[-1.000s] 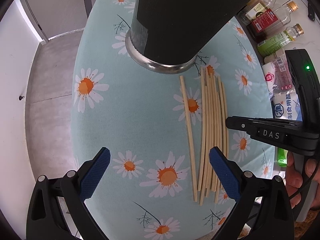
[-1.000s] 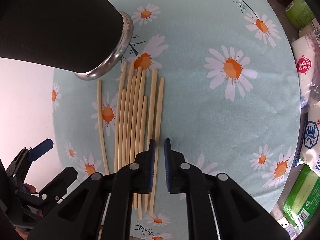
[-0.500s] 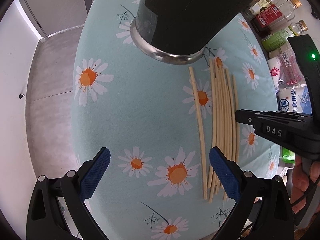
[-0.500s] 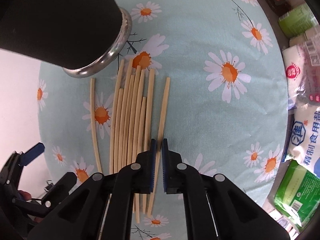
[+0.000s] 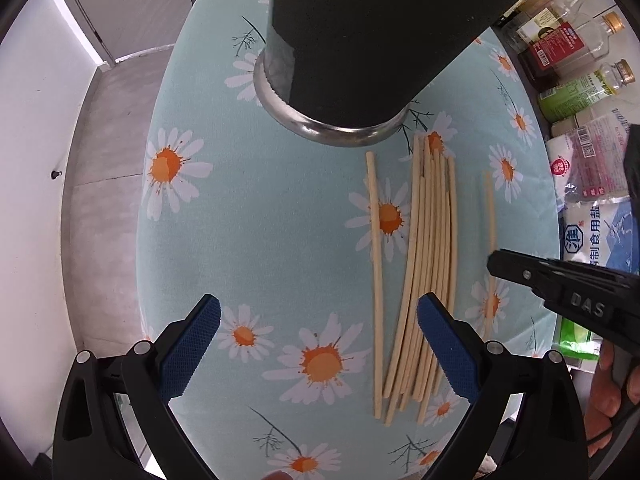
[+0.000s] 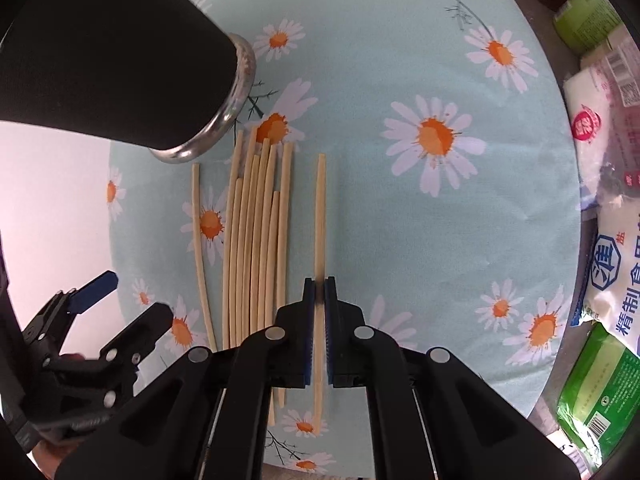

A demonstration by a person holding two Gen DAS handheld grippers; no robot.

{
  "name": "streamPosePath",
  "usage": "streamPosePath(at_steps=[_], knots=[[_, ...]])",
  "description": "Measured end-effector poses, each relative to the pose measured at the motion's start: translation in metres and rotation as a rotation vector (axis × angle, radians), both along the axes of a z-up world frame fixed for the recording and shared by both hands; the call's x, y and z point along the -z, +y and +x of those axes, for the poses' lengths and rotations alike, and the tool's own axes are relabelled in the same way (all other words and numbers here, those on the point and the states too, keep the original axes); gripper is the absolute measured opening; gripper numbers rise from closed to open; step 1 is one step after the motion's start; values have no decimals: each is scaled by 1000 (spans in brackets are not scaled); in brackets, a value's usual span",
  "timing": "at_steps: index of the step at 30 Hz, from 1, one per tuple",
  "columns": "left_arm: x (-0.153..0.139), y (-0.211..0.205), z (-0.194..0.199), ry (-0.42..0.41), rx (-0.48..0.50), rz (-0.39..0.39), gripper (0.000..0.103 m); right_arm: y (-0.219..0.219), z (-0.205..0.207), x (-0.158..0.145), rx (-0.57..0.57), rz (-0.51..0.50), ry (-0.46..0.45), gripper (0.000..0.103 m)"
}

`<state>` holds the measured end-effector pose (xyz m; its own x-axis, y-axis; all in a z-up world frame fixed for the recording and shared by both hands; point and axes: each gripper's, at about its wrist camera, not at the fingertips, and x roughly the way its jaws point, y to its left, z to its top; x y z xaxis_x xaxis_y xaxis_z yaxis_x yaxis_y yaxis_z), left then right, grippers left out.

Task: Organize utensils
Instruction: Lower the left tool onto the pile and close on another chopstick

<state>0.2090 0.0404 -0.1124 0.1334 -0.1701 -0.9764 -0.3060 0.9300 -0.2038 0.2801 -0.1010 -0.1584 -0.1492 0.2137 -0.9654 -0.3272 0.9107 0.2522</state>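
Several pale wooden chopsticks (image 5: 430, 264) lie side by side on the daisy tablecloth (image 5: 248, 216), in front of a tall black holder with a steel base rim (image 5: 344, 40). One chopstick (image 5: 374, 272) lies apart on their left. My right gripper (image 6: 319, 308) is shut on a single chopstick (image 6: 320, 216), held apart to the right of the bundle (image 6: 256, 232); it shows in the left wrist view (image 5: 489, 208) too. My left gripper (image 5: 318, 344) is open and empty, its right finger over the bundle's near ends.
Sauce bottles (image 5: 560, 44) and salt bags (image 5: 592, 232) stand along the table's right edge. More bags (image 6: 600, 264) show in the right wrist view. Grey floor and a white wall (image 5: 36, 160) lie left of the table.
My right gripper has closed on the rightmost chopstick and drawn it rightward, away from the bundle. My left gripper stays open and has drifted slightly.
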Motion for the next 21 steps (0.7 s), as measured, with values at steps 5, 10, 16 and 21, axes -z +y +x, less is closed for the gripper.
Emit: streamPosePath(at_steps=[5,10,16,21], knots=[[5,-16,11,28,-8,39,84,-13,-4,-2,-14,59,14,6],[15,-32,21,66,-18,67,64,-15,10,-10,-43,102,22,6],[17,-40,24,77,-55,118,52,-24,7,-20,-77,131,28,6],[17,-53,28,86,-53,162,40,-39,9,-24,-101,151,48,6]])
